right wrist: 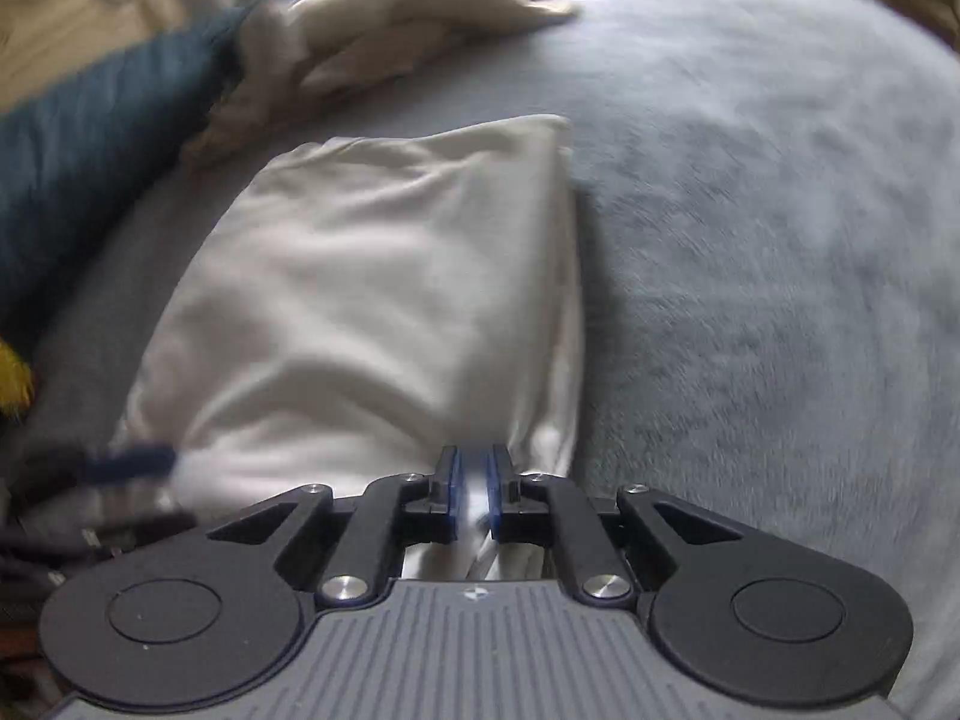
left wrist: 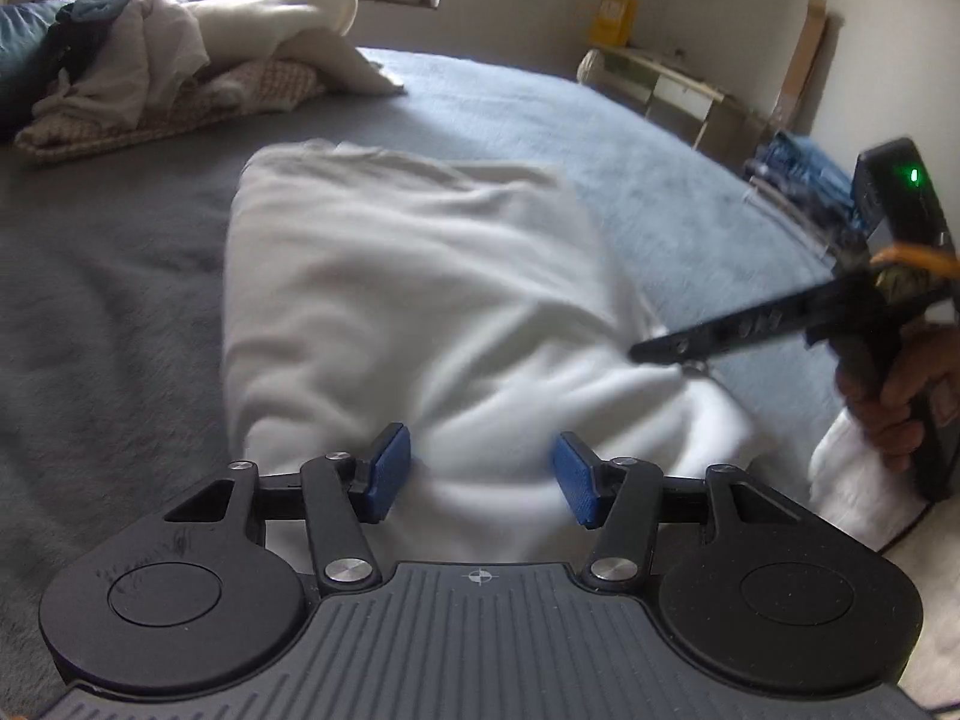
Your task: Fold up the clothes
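Clothes heap (left wrist: pixel 180 66) beyond white garment (left wrist: pixel 420 300)

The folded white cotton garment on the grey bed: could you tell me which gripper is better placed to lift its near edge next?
Right. The right gripper is shut on the white garment's near edge; the left gripper is open, gripping nothing.

Garment (left wrist: pixel 420 300) lies on bed (left wrist: pixel 120 312), pile (left wrist: pixel 180 72) behind.

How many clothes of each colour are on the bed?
White, folded: 1 white garment
Cream or beige, in the pile: 3 that I can tell apart
Dark teal: 1 teal cloth
Total: 5, though the pile may hide more
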`<action>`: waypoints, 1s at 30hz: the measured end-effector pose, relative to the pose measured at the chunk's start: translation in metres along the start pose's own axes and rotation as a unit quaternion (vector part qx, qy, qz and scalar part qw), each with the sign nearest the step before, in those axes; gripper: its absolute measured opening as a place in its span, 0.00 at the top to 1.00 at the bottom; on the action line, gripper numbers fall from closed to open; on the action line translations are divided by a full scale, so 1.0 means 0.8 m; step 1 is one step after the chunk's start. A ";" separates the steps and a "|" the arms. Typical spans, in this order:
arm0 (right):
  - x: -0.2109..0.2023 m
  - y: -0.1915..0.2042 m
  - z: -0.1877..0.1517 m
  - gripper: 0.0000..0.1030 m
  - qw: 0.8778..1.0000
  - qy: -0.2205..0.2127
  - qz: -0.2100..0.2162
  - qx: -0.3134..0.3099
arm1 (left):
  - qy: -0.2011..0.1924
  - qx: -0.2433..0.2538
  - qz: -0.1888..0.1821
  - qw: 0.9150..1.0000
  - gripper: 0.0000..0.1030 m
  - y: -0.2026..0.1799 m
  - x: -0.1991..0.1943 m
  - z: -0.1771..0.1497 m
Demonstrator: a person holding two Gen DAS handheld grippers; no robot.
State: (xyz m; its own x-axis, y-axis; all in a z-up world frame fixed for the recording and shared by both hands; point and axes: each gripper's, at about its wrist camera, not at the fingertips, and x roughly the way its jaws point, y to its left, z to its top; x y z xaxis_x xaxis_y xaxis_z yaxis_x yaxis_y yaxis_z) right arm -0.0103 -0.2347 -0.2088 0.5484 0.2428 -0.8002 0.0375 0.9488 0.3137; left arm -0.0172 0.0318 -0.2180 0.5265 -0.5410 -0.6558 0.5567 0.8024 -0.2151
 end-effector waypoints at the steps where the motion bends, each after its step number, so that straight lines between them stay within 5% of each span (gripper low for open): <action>1: -0.006 -0.002 0.004 0.95 1.000 -0.001 -0.012 0.009 | -0.004 0.004 0.005 1.000 0.48 -0.001 -0.008 -0.002; 3: -0.022 -0.002 0.002 0.95 0.999 -0.017 -0.028 0.017 | -0.016 0.004 0.009 1.000 0.48 -0.001 -0.023 0.000; 7: -0.052 0.023 -0.009 0.95 0.997 -0.070 0.030 0.005 | -0.040 -0.010 -0.006 0.999 0.47 0.009 -0.038 0.010; 13: -0.002 0.057 -0.039 0.97 0.994 0.019 0.012 -0.110 | 0.006 -0.034 0.001 0.999 0.48 0.023 -0.025 -0.015; 17: -0.001 0.048 -0.032 0.97 0.996 0.024 0.030 -0.075 | 0.016 -0.056 -0.002 0.998 0.48 0.029 -0.053 -0.028; 20: -0.001 0.044 -0.031 0.97 0.997 0.023 0.038 -0.060 | -0.019 -0.081 0.009 0.997 0.48 0.042 -0.076 -0.020; 23: 0.001 0.041 -0.030 0.97 0.998 0.023 0.042 -0.048 | -0.034 -0.130 0.019 0.991 0.47 0.065 -0.073 -0.009; 25: -0.001 0.040 -0.032 0.96 0.998 0.022 0.043 -0.042 | -0.010 -0.158 0.024 0.987 0.47 0.079 -0.051 -0.009; 30: -0.001 0.038 -0.032 0.96 0.998 0.020 0.043 -0.036 | 0.039 -0.246 -0.006 0.969 0.63 0.095 -0.026 -0.019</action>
State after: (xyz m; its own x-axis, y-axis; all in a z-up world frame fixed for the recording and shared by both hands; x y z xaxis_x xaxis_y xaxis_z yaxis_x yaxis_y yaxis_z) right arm -0.0313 -0.2011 -0.2117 0.5129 0.3298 -0.7926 -0.0680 0.9360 0.3454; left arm 0.0045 0.1079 -0.2317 0.4613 -0.5461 -0.6992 0.1796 0.8293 -0.5292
